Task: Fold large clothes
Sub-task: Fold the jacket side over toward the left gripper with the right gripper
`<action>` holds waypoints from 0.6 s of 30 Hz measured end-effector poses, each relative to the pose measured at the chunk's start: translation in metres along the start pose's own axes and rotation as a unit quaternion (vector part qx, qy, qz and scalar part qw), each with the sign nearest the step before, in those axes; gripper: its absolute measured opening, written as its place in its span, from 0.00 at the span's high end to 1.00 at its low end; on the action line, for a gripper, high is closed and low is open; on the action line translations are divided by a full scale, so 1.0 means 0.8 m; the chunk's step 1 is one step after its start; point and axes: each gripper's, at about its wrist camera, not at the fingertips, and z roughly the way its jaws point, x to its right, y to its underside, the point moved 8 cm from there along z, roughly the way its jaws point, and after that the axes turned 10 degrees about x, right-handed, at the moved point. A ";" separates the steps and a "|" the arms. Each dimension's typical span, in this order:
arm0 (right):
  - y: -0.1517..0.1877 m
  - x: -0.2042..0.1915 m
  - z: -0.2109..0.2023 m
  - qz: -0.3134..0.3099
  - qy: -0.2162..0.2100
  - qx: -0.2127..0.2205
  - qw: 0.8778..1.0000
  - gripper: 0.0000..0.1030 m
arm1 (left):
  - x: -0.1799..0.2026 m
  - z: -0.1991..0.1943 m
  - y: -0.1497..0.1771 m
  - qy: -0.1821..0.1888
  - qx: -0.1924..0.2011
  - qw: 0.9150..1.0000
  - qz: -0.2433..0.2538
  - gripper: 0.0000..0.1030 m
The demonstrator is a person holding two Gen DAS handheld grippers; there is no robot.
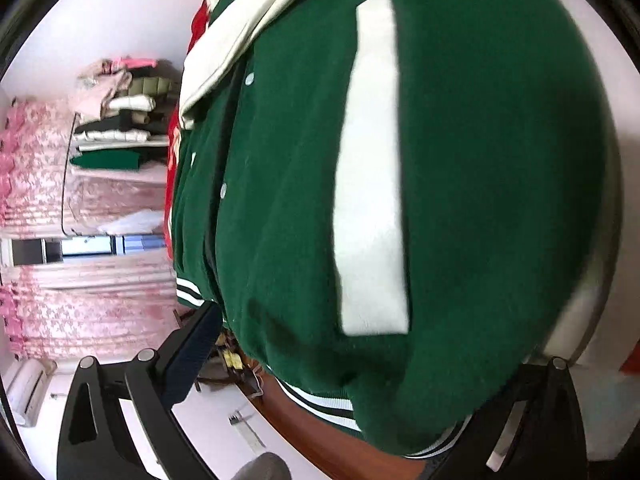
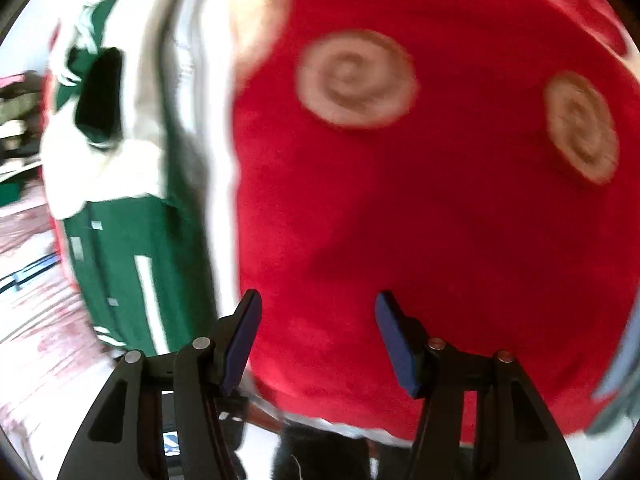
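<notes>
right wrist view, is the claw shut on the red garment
No, the right claw stands open, its two blue pads apart in front of the red garment.

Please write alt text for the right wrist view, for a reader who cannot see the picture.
A red garment with two beige spiral patches fills most of the blurred view, just ahead of the open right gripper, whose jaws hold nothing. To the left lies a green jacket with white stripes and cream parts.

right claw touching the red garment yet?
Cannot tell. In the right wrist view the right claw stands open with the red garment filling the frame between and beyond its pads, but blur hides whether they meet the cloth.
</notes>
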 end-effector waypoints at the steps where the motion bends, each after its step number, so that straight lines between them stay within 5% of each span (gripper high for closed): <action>1: -0.007 -0.007 -0.003 -0.003 -0.017 0.004 1.000 0.41 | -0.002 -0.001 0.000 0.000 -0.003 1.000 -0.006 0.00; 4: -0.044 -0.037 0.003 -0.008 -0.094 0.018 0.995 0.41 | -0.015 -0.011 0.000 -0.004 0.011 0.999 -0.034 0.00; 6: -0.058 -0.063 -0.004 -0.007 -0.148 0.027 0.989 0.41 | -0.027 -0.013 -0.004 0.001 0.029 0.998 -0.051 0.10; 8: -0.085 -0.078 0.000 -0.004 -0.186 0.031 0.982 0.41 | -0.039 -0.015 -0.012 0.017 0.040 0.996 -0.073 0.38; 11: -0.119 -0.101 0.017 -0.009 -0.231 0.034 0.972 0.38 | -0.056 -0.014 -0.028 0.035 0.051 0.993 -0.097 0.56; 18: -0.177 -0.137 0.058 0.033 -0.337 0.019 0.941 0.37 | -0.073 -0.016 -0.038 0.050 0.066 0.991 -0.105 0.69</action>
